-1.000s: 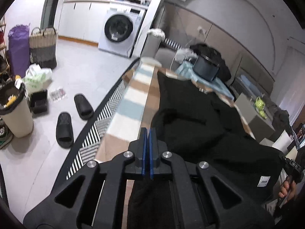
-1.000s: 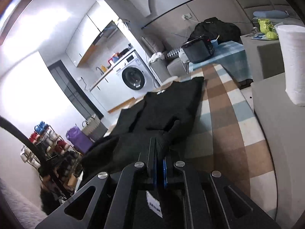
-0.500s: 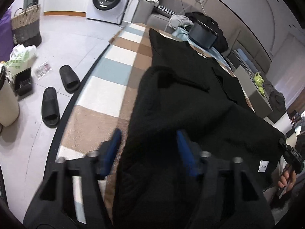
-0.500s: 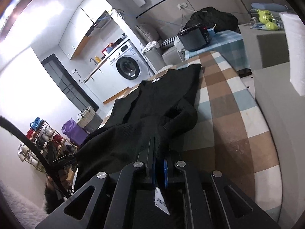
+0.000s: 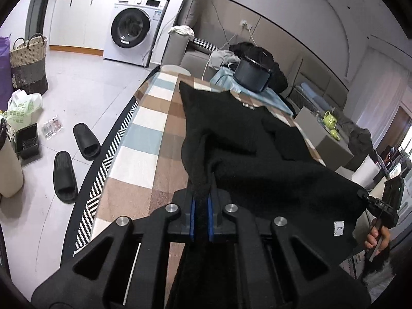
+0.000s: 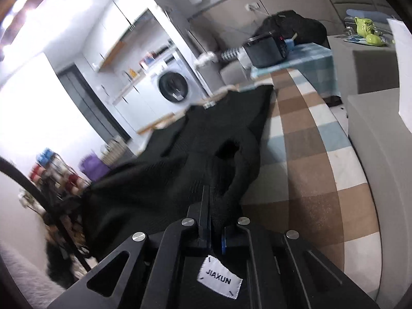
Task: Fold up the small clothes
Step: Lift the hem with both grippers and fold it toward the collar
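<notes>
- Checkered rug [image 5: 144,139] covers the floor, washing machine [image 5: 131,25] way at the back.
- Black sweater [image 5: 231,139] lies along it, near hem lifted.
- Left gripper [image 5: 200,216] just re-closed, pinching one hem corner; right gripper [image 6: 212,231] is clamped on the other.
- Best bet: carry both corners forward evenly, keeping the hem taut.

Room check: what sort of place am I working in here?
Most likely a lived-in home, an open living and laundry area: a washing machine under a counter, slippers on the tiled floor, and a sofa behind the checked surface.
</notes>
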Demonstrator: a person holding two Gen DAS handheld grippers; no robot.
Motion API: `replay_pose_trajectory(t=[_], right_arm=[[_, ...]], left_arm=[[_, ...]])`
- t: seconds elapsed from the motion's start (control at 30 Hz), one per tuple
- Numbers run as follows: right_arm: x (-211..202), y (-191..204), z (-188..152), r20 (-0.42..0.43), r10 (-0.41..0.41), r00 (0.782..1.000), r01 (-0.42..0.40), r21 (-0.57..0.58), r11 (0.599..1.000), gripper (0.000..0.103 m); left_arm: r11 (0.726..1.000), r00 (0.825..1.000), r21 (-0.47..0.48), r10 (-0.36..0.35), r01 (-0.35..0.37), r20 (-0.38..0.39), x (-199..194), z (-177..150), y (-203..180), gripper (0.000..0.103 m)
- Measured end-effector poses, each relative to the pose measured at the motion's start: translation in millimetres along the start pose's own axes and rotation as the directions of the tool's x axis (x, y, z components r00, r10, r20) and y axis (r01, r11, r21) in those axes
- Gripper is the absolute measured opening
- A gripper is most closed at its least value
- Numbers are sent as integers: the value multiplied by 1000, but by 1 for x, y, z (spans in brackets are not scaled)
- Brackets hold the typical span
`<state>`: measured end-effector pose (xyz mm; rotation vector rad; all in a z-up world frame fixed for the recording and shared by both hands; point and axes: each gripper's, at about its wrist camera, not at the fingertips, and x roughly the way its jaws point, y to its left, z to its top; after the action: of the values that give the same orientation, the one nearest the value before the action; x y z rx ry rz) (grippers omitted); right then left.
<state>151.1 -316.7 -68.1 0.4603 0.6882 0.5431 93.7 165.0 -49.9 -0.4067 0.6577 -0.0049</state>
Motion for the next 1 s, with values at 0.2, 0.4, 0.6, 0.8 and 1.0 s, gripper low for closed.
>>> replay_pose_trajectory(t=[0.2,0.4,0.6,0.8,1.0], right_arm=[[-17,2,6,32,39,999,-39,5,999,4],[9,-1,32,46,-64,997,61,65,996,5],[48,-14,66,57,-175,983,163,162,973,5],[97,-30,89,26,-276,961,265,204,942,5],[118,-53,87,-105,-355,929,370,215,904,38]], left_arm=[[999,1000,-32,-19,19,14,-14,4,6,4],[999,1000,-46,-5,4,-24,21,35,12,4],[999,997,-25,19,-21,-81,91,76,19,5],[993,976,-47,97,-108,-197,164,88,33,5],[990,970,-103,65,-92,-234,175,72,48,37]])
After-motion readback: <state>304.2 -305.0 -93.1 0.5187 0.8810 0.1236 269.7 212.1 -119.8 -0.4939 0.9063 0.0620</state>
